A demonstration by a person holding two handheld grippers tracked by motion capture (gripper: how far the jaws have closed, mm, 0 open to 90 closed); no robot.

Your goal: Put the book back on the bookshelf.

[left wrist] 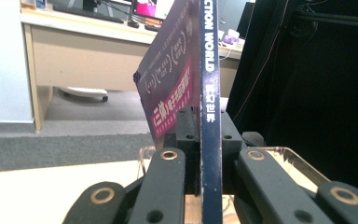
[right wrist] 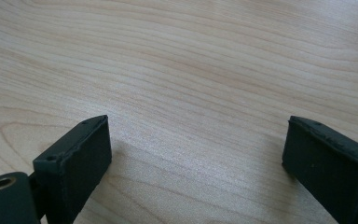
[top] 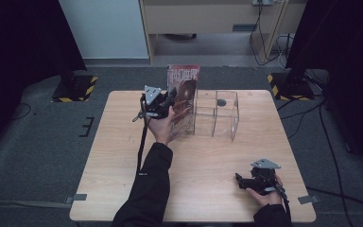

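Basically, left gripper (top: 169, 101) is clamped on the magazine (top: 183, 97) spine, upright at frame center just left of the clear organizer (top: 216, 115), so keep it vertical and lower straight into the nearest slot; right gripper (top: 242, 182) rests empty, jaws apart, at lower right.

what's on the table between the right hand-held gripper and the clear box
Nothing: in the high view the stretch of table from the right hand-held gripper up to the clear box is bare wood.
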